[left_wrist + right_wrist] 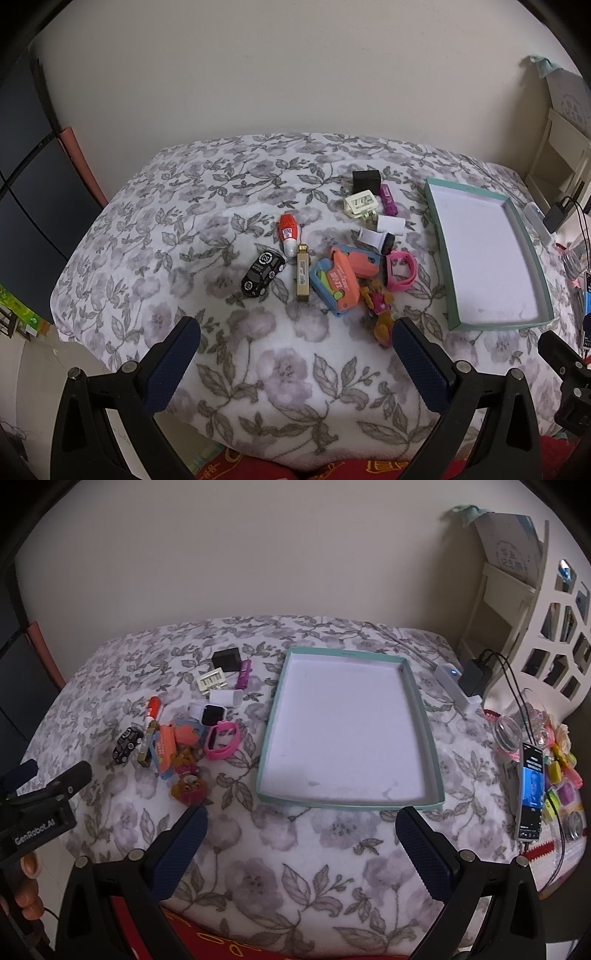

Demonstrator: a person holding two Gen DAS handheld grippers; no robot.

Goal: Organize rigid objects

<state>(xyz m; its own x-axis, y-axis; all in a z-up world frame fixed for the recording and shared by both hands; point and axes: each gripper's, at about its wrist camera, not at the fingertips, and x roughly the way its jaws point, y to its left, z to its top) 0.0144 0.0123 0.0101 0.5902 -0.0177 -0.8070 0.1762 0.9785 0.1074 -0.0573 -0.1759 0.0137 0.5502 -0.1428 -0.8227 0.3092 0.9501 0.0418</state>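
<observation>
A pile of small rigid objects lies on the floral cloth: a black toy car [263, 272] [127, 740], an orange-and-white tube [287, 234], a gold bar [303, 273], an orange-and-blue toy [338, 284] [166, 751], a pink watch band [400, 269] [221, 743], a white smartwatch [208, 712], a purple stick [388, 199] and a black cube [365, 180]. An empty teal-rimmed tray [439, 236] [271, 720] lies to their right. My left gripper [295, 332] is open, in front of the pile. My right gripper [301, 821] is open, in front of the tray.
The table [332, 867] has a floral cloth and stands against a wall. On its right edge are a phone [532, 794], a glass jar [508, 731], a black charger [472, 675], cables and colourful trinkets. A white shelf [517, 609] stands at the far right.
</observation>
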